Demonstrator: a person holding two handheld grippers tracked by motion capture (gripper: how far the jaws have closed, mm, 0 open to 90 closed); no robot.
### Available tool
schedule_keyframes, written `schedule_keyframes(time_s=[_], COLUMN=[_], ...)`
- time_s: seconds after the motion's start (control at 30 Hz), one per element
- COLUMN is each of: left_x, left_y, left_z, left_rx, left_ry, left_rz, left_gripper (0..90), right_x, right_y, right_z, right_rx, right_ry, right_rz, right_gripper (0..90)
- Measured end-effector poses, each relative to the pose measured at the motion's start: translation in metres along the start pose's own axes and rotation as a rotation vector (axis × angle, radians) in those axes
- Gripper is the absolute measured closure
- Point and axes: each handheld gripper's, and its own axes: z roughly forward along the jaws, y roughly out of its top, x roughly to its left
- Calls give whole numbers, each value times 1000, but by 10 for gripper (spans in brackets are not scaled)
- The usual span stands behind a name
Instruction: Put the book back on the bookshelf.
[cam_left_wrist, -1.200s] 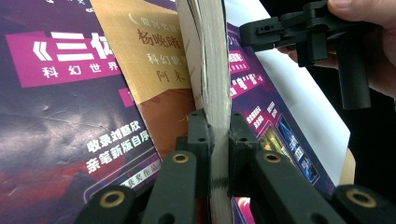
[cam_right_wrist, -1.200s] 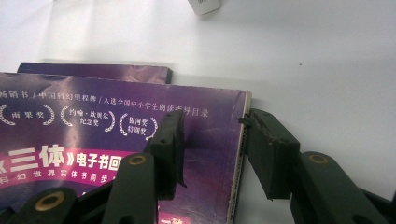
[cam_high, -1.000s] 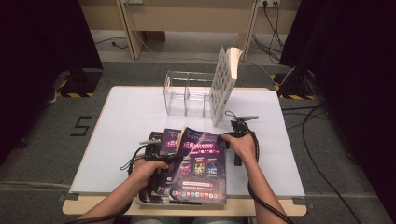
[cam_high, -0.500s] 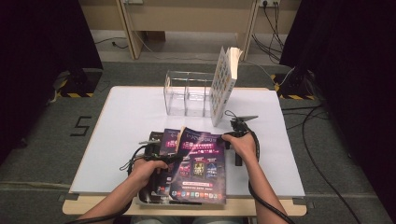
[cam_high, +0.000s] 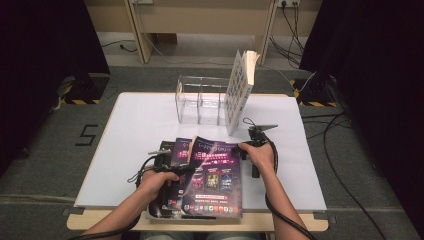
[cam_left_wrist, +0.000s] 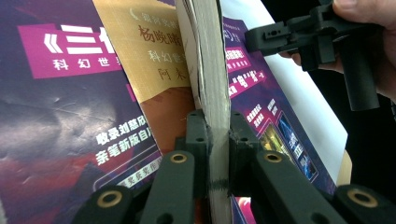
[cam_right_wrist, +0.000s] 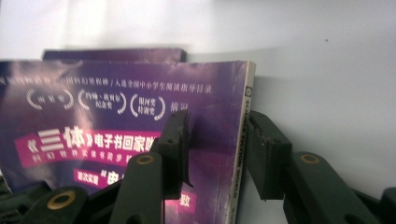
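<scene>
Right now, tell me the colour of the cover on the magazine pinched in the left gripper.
Mainly purple magazine with magenta title banners, clearest in the high view.

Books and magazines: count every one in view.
3 at least: one book standing against the clear organizer, one magazine lifted by the left gripper, one magazine beneath; more may hide underneath.

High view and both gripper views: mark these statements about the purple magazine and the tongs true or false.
1. The left tongs clamp the edge of the purple magazine. True.
2. The right tongs straddle the magazine's spine edge, and they have just been closing. True.
3. The clear plastic organizer lies flat under the magazine. False: it stands at the table's far side.
4. A book leans upright against the organizer. True.
5. The magazine cover is green. False: purple.
</scene>
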Motion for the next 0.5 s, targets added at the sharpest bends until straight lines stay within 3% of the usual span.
schedule_keyframes(time_s=[0.1,0.27,0.3,0.5], left_x=[0,0,1,1], left_y=[0,1,1,1], left_z=[0,0,0,0], left_rx=[2,6,7,13], left_ry=[2,6,6,9], left_rz=[-4,-11,-12,-18], left_gripper=[813,811,810,807], right_x=[1,3,4,2], right_y=[1,1,2,5], right_z=[1,2,2,2], right_rx=[-9,3,15,45], right_ry=[-12,-19,-15,-13], right_rz=[-37,-39,-17,-35], right_gripper=[619,627,632,645])
